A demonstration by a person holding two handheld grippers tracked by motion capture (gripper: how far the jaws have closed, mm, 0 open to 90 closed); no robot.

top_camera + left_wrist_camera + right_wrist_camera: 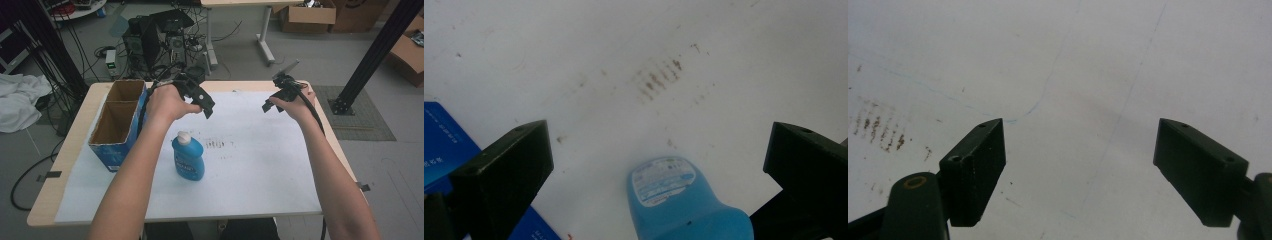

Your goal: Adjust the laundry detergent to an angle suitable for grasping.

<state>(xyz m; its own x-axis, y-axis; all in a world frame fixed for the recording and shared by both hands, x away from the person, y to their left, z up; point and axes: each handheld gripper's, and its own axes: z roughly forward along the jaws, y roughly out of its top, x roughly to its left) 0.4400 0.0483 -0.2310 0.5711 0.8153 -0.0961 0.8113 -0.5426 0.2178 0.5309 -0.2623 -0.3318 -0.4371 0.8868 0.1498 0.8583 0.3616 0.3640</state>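
Note:
A blue detergent bottle (188,157) with a white cap stands upright on the white sheet (260,165), left of the middle. My left gripper (207,107) hovers above and behind it, open, with nothing between its jaws. In the left gripper view the blue detergent bottle (684,202) lies below, between the wide-apart jaws of my left gripper (659,165). My right gripper (270,104) is held over the far right part of the sheet, open and empty. In the right gripper view my right gripper (1078,165) looks down at bare white sheet (1088,75).
A blue cardboard box (117,122) with two open compartments stands at the table's left side, close to the bottle; its blue side (444,145) is at the left. Brown smudges (217,145) mark the sheet's middle. Cables, a computer case and cartons lie on the floor behind the table.

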